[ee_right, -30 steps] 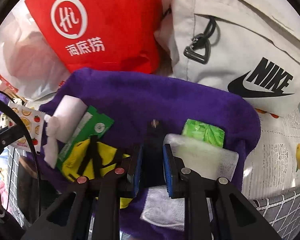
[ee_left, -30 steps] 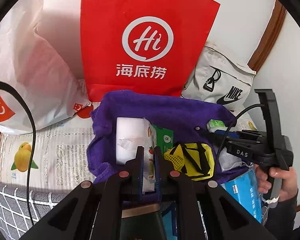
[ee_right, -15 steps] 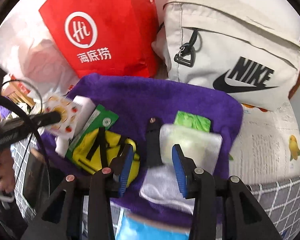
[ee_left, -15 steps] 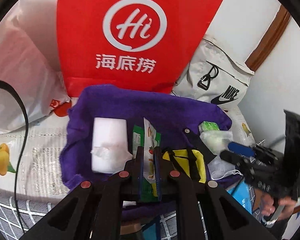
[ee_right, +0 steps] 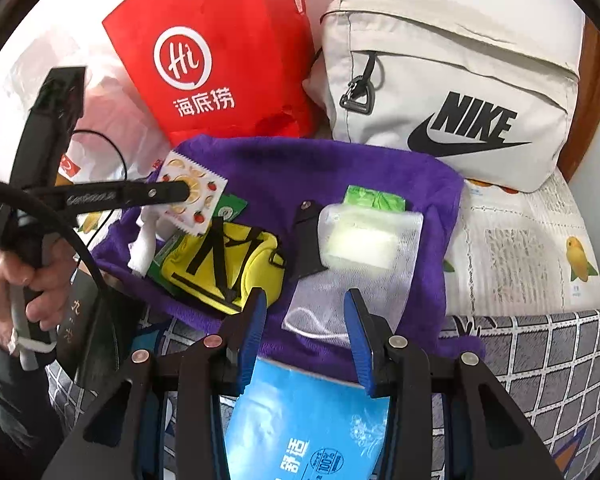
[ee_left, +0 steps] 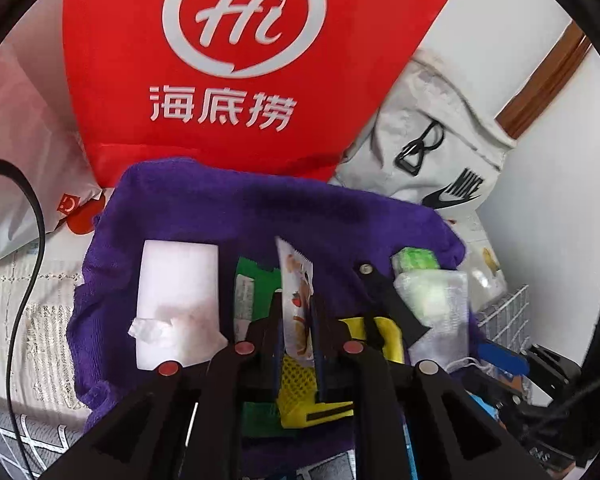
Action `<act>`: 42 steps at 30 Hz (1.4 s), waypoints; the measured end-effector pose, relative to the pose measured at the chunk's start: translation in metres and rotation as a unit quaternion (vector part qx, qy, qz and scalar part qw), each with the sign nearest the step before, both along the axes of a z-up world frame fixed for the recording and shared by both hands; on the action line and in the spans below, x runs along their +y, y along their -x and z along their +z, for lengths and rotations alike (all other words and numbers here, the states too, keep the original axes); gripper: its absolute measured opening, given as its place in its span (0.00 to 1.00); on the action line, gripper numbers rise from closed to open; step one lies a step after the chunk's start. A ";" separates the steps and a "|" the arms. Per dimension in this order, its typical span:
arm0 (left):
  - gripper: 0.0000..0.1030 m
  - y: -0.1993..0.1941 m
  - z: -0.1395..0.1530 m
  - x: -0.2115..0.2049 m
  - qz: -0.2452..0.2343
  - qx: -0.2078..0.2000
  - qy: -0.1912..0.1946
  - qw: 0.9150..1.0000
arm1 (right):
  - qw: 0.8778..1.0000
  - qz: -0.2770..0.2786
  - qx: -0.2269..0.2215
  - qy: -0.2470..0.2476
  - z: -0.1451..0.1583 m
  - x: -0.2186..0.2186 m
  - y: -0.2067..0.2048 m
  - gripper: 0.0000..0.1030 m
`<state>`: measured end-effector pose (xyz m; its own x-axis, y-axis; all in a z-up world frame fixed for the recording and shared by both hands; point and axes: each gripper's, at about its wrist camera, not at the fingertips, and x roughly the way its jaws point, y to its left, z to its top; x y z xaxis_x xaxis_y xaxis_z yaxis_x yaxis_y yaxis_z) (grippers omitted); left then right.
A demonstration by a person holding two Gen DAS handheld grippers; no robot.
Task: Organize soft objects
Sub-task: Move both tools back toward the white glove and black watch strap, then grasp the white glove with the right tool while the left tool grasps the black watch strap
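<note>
A purple towel (ee_left: 260, 216) (ee_right: 340, 168) lies spread with small things on it. My left gripper (ee_left: 296, 320) is shut on a fruit-print sachet (ee_left: 296, 300), held above the towel; it also shows in the right wrist view (ee_right: 192, 192). On the towel lie a white tissue pack (ee_left: 176, 292), a green packet (ee_left: 248, 292), a yellow mesh pouch (ee_right: 224, 264), a black clip (ee_right: 308, 240), a green pack (ee_right: 374, 200) and a white mesh bag with soap (ee_right: 360, 248). My right gripper (ee_right: 306, 312) is open and empty over the towel's near edge.
A red paper bag (ee_right: 220, 48) and a beige Nike bag (ee_right: 452, 80) stand behind the towel. A white plastic bag (ee_left: 16, 140) is at the left. A blue pack (ee_right: 308, 420) lies under my right gripper. Fruit-print cloth (ee_right: 520, 240) covers the right side.
My right gripper let go of the black clip, opened and drew back toward the towel's near edge. My left gripper lifted the sachet off the tissue pack and moved it right.
</note>
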<state>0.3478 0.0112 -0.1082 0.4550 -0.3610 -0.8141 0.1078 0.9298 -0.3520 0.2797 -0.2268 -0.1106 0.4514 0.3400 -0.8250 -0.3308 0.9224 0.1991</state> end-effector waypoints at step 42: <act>0.55 0.203 0.066 0.063 0.056 -0.052 -0.076 0.994 | 0.985 0.125 -0.005 0.119 -0.059 0.132 0.179 0.65</act>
